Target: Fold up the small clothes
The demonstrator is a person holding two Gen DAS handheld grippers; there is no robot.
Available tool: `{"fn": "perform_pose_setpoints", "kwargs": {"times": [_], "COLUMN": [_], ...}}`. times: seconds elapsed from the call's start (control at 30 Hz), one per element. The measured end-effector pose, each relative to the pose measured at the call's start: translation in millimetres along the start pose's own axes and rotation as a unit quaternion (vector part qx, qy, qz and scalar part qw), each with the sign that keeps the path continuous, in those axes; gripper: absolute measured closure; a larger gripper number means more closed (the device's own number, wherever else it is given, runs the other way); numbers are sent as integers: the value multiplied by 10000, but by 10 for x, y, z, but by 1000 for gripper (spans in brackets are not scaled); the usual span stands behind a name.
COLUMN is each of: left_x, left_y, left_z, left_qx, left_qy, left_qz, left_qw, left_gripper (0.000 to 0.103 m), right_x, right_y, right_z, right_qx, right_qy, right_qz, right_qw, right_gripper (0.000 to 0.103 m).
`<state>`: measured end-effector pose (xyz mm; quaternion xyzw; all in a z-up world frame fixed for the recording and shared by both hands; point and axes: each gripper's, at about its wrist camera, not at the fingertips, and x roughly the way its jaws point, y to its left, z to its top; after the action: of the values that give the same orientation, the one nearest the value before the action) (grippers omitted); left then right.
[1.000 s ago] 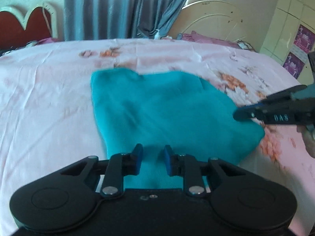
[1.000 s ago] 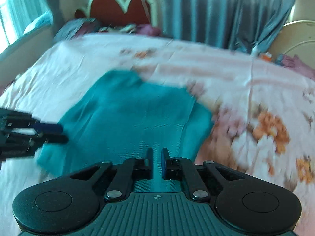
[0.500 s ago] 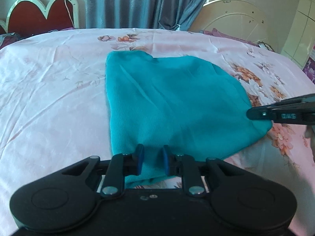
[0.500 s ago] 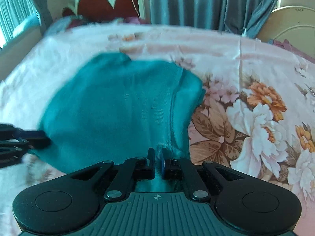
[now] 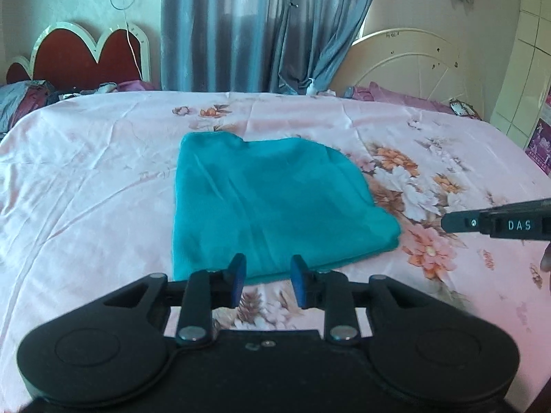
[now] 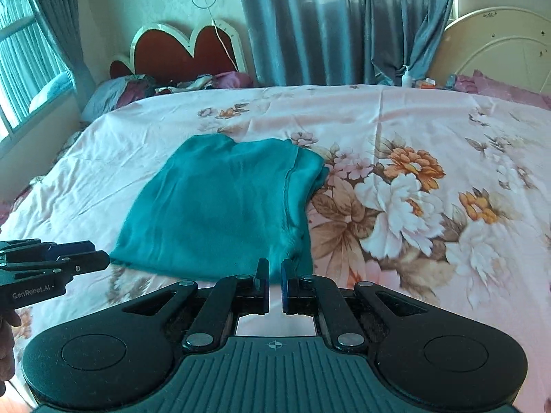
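Note:
A teal garment point(image 5: 268, 206) lies folded and flat on the floral bedsheet point(image 5: 86, 189); it also shows in the right wrist view point(image 6: 220, 206). My left gripper point(image 5: 268, 268) hovers just short of the garment's near edge. Its jaws are opening, with nothing between them. It shows from the side at the left of the right wrist view point(image 6: 87, 258). My right gripper point(image 6: 274, 270) sits shut and empty near the garment's near right corner. Its tip enters the left wrist view from the right point(image 5: 447, 222), clear of the cloth.
The pink floral sheet covers a wide bed. Pillows and bedding point(image 6: 137, 86) are heaped by the red headboard point(image 6: 182, 51). Grey curtains point(image 5: 241, 27) hang behind, and a cream headboard point(image 5: 413, 65) stands at the far right. A window point(image 6: 24, 62) is at the left.
Both grippers have drawn back and up from the garment's near edge, and the cloth now lies flat and farther off. The left jaws have spread wider.

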<state>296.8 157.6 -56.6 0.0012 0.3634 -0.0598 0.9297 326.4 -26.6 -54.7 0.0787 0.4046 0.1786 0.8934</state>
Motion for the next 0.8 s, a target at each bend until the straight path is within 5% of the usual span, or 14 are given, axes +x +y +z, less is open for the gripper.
{"fn": "perform_pose_setpoints", "kwargs": {"times": [0.23,0.3,0.33,0.37,0.4,0.8], "left_x": [-431,-543,-609,-693,-793,-1458], "left_y": [-169,-225,-251,-284,-323,-545], "left_z": [-169,-227,-258,-299,-344,-576], "left_qx": [-64,-83,-100,-118,-123,-304], "left_qy": [-214,-259,-341,-512,-745,-925], "left_qz": [119,201,281,406,549,709], "left_qw": [9997,9994,9990,9978,9956,9927], "left_gripper": [68,51,20,0,1,0], "right_x": [-444,-568,-626,-695,-776,-1279], "right_y": [126,143,146,148,155,289], "right_z": [-259,-340,-381,-428,-485,-882], "right_qx": [-24,29,85,142,170,166], "right_qy": [-204,-262,-309,-405,-651,-752], "right_qz": [137,81,-27,-146,-267,-438], "right_qw": [9997,9996,9995,9990,9974,9961], "right_gripper": [98,95,84,26,3,0]}}
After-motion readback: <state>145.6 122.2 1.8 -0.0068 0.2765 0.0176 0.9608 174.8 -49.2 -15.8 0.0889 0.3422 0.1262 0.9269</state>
